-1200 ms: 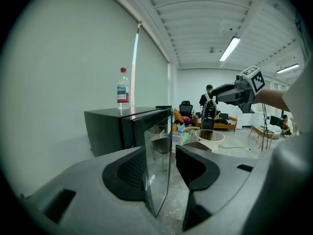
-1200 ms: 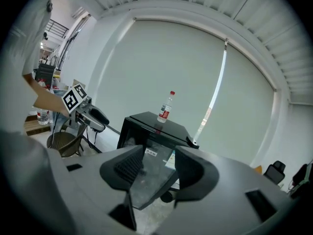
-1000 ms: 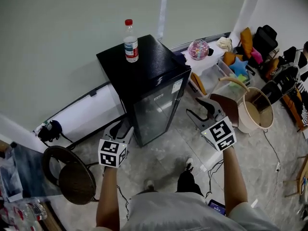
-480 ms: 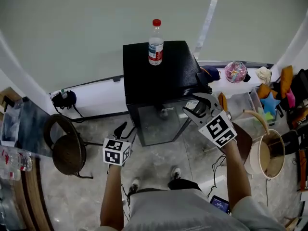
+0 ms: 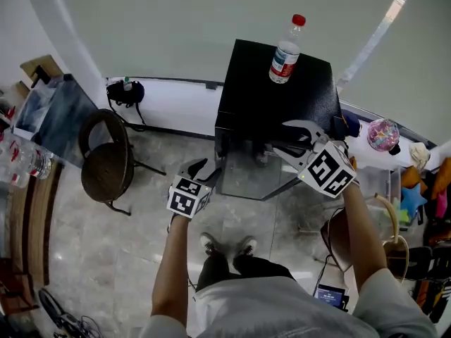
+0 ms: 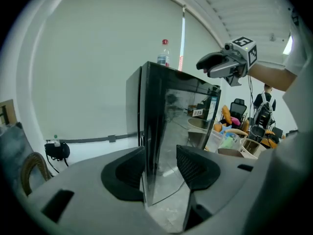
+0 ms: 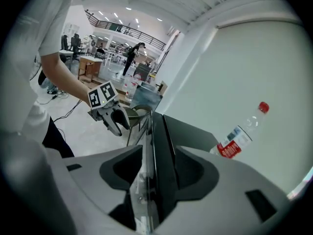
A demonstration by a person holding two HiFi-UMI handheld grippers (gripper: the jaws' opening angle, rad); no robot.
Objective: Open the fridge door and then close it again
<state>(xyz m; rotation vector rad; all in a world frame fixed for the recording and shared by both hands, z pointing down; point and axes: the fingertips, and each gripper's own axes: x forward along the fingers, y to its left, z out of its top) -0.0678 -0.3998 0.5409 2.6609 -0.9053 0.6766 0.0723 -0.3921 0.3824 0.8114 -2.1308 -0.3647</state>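
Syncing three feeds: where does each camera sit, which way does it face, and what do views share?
Head view: on the person's head, steeply down onto fridge and bottle; forearms, legs, left gripper, right gripper show.
Left gripper view: on that gripper, along its open jaws at the fridge's front corner; right gripper shows.
Right gripper view: on that gripper, along its open jaws at the fridge's front edge; left gripper shows.
All three share fridge and bottle.
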